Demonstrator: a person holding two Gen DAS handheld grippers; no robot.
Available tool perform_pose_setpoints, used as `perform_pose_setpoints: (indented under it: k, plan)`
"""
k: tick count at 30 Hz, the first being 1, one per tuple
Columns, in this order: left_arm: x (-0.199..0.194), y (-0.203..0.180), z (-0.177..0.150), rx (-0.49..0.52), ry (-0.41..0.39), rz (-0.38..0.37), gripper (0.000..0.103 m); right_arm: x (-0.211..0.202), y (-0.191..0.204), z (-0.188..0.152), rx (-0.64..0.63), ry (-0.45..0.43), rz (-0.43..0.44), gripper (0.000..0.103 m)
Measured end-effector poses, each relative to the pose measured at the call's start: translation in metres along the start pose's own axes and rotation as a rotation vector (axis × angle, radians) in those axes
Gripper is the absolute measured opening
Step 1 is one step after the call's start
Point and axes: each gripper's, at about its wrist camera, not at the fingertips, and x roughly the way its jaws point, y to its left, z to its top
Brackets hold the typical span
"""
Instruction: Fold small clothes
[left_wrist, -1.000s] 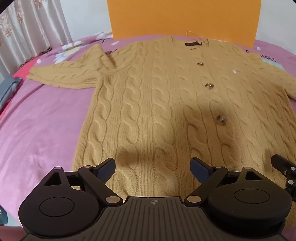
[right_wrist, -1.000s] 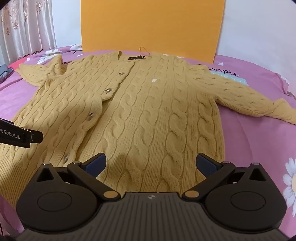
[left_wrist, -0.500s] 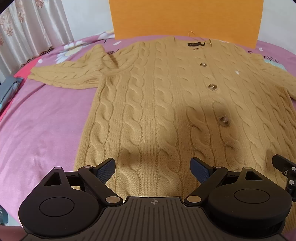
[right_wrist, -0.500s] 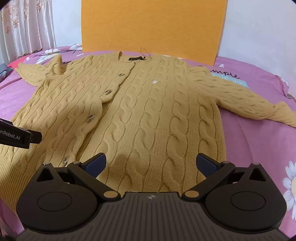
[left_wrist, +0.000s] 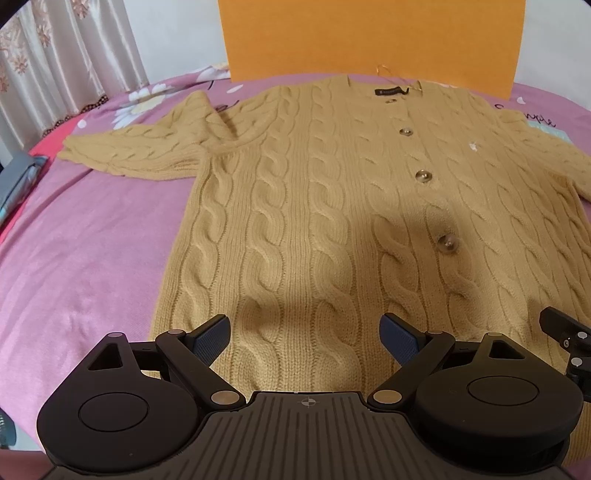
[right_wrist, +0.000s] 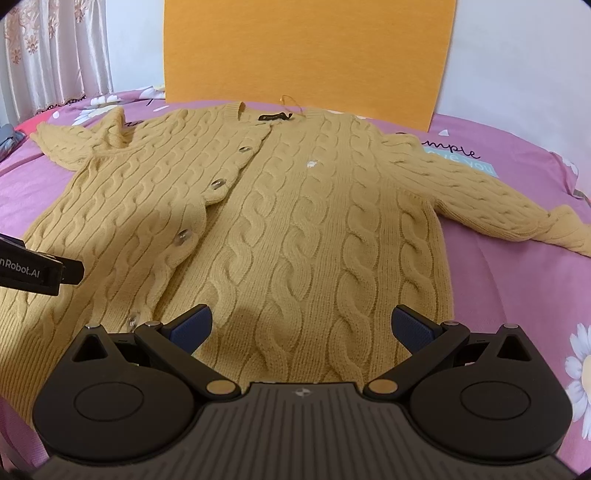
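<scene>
A mustard cable-knit cardigan (left_wrist: 314, 206) (right_wrist: 295, 229) lies flat and buttoned on the pink bedsheet, collar far, hem near me. Its left sleeve (left_wrist: 136, 155) stretches out to the left; its right sleeve (right_wrist: 491, 195) reaches right. My left gripper (left_wrist: 304, 334) hovers open over the hem's left half with nothing between its fingers. Over the hem's right half my right gripper (right_wrist: 301, 326) is open too and holds nothing. Each gripper's tip shows at the edge of the other's view.
The pink flowered bedsheet (left_wrist: 85, 258) (right_wrist: 517, 295) surrounds the cardigan. An orange board (left_wrist: 369, 37) (right_wrist: 306, 55) leans on the white wall behind the collar. Curtains (left_wrist: 55, 62) hang at far left. A grey-blue item (left_wrist: 16, 181) lies at the left bed edge.
Both cameras have eased slightly back and up, so the cardigan sits a little lower in view. Both grippers stay open over the hem.
</scene>
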Motion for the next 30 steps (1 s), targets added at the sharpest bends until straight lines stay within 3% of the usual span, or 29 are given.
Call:
perform_pose_setpoints:
  k: [30]
  plan:
    - [0.0033,0.0042,-0.0038,-0.017,0.007,0.001,0.103,0.0045,0.0061,-0.0001,-0.010,0.003,0.001,0.103]
